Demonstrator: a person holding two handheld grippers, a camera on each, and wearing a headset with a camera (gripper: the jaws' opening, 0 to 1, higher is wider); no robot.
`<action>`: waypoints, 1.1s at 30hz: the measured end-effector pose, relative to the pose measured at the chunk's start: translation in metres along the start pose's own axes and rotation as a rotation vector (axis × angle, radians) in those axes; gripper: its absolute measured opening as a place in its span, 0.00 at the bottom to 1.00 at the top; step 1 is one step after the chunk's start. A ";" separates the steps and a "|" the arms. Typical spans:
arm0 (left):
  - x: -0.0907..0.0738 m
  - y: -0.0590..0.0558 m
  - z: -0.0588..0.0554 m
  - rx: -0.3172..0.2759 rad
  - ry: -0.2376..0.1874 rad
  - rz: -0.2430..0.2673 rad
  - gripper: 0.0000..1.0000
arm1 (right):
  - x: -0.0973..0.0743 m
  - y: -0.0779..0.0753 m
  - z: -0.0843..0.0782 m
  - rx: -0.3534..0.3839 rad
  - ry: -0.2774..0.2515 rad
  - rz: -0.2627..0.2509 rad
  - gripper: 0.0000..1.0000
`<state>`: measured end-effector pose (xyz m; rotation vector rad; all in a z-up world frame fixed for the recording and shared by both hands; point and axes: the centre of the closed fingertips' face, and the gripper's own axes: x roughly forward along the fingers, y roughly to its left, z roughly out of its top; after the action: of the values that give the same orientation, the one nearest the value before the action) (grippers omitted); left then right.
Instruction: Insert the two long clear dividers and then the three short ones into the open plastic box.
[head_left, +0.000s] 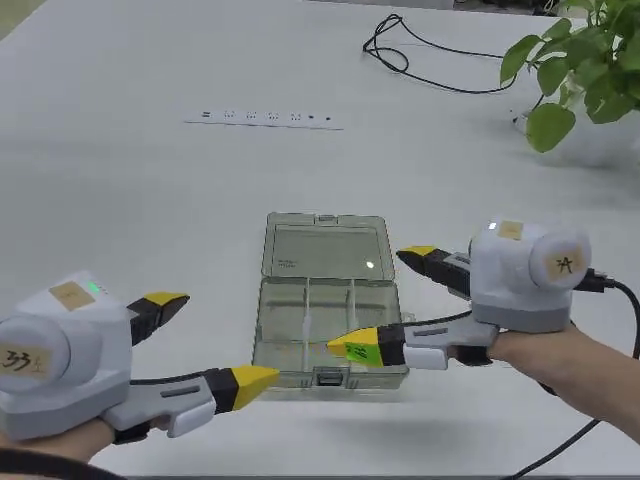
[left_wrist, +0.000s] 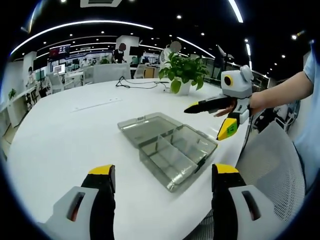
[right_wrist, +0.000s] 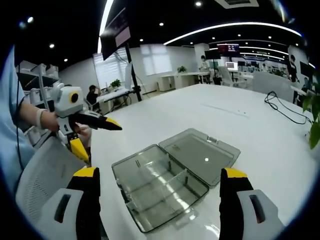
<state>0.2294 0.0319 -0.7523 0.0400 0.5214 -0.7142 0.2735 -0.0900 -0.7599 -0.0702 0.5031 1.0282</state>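
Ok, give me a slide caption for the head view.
The left gripper and right gripper, both open, flank the open plastic box on the white workbench, clear dividers inside.

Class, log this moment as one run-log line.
left gripper: open, empty | right gripper: open, empty | box: open, dividers inside

The white table (head_left: 120, 200) lies bare to the left of the open plastic box (head_left: 285, 375) and between it and the power strip (head_left: 263, 118) farther back, so there is wide room there. The lid (head_left: 325, 245) lies flat behind the tray, which is open from above, though clear dividers (head_left: 306, 320) stand upright inside. The right gripper (head_left: 366, 300), jaws spread wide, hangs at the box's right edge; the left gripper (head_left: 230, 337), likewise spread, sits off its front left corner. A black cable (head_left: 420, 55) and a potted plant (head_left: 580, 70) are well apart at the far right
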 end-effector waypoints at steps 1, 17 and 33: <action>0.000 0.000 0.000 -0.003 -0.001 -0.001 0.80 | -0.002 -0.001 -0.002 -0.001 -0.001 -0.002 1.00; 0.001 -0.005 0.002 -0.012 -0.005 -0.019 0.85 | -0.047 -0.025 -0.044 -0.014 0.078 -0.036 1.00; -0.010 -0.001 0.003 -0.003 -0.005 -0.005 0.85 | -0.050 -0.032 -0.079 -0.220 0.372 0.065 0.89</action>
<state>0.2233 0.0369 -0.7452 0.0340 0.5179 -0.7184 0.2502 -0.1692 -0.8140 -0.4497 0.7314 1.1372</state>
